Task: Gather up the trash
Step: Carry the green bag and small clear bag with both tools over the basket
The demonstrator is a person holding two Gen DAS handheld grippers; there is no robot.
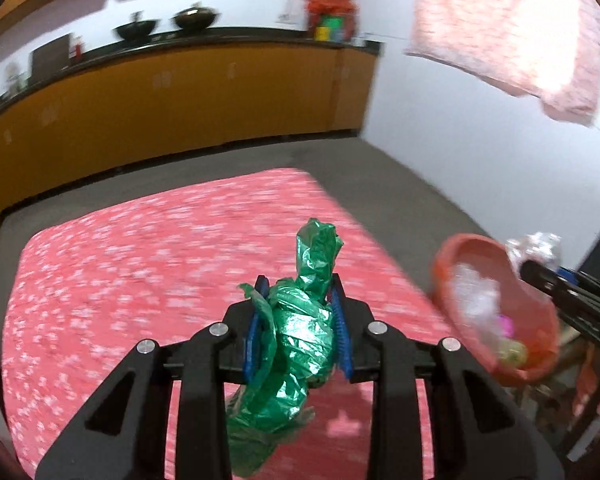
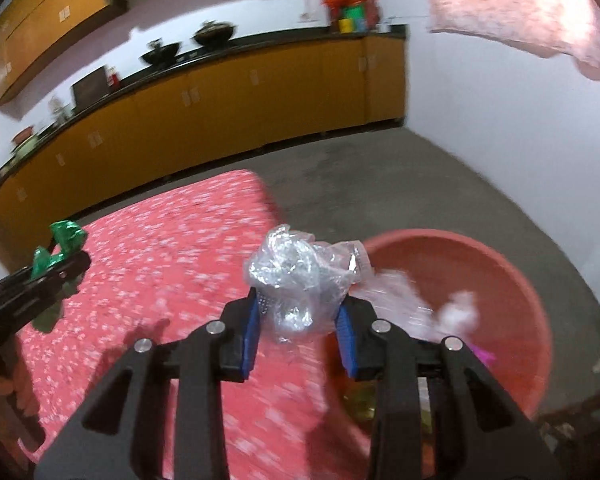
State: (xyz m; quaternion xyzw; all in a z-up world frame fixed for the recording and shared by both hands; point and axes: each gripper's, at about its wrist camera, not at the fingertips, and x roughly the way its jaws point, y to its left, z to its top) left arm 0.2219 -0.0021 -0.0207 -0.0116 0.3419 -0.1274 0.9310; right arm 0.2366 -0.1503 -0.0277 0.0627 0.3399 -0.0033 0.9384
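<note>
A table surface is covered by a red cloth (image 1: 140,272) printed with small white flowers. Beyond it, a grey concrete floor (image 2: 372,184) is seen. Along the far wall, a run of orange base cabinets (image 2: 228,100) is topped by a dark counter (image 1: 228,36). Two dark bowl-shaped pans (image 1: 168,24) are placed on the counter, with coloured containers (image 2: 350,10) at its far end. A pink patterned fabric (image 1: 512,32) is hung at upper right against a white wall (image 1: 440,128).
</note>
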